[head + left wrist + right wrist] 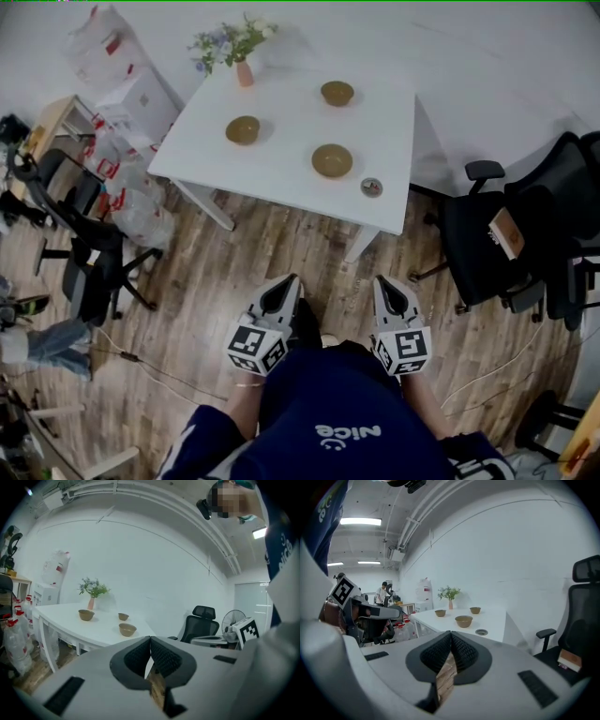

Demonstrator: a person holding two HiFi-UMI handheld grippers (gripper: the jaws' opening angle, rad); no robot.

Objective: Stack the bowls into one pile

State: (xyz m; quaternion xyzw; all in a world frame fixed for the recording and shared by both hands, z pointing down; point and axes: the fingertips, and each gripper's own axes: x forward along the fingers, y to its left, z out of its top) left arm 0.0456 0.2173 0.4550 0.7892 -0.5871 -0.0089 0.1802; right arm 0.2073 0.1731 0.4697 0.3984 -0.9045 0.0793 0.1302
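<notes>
On the white counter, three bowls stand apart: left bowl, far bowl, near bowl. The left tongs and right tongs, both closed and empty, are carried at the waist, the counter seemingly beyond reach.

table: smooth matt white | bowls: smooth, dull sheen | floor: grained wood planks

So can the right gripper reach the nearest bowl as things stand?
Probably not yet: the right gripper hangs over the floor, short of the table, and the bowl sits in from its edge. Nothing stands between; a step forward should do.
</notes>
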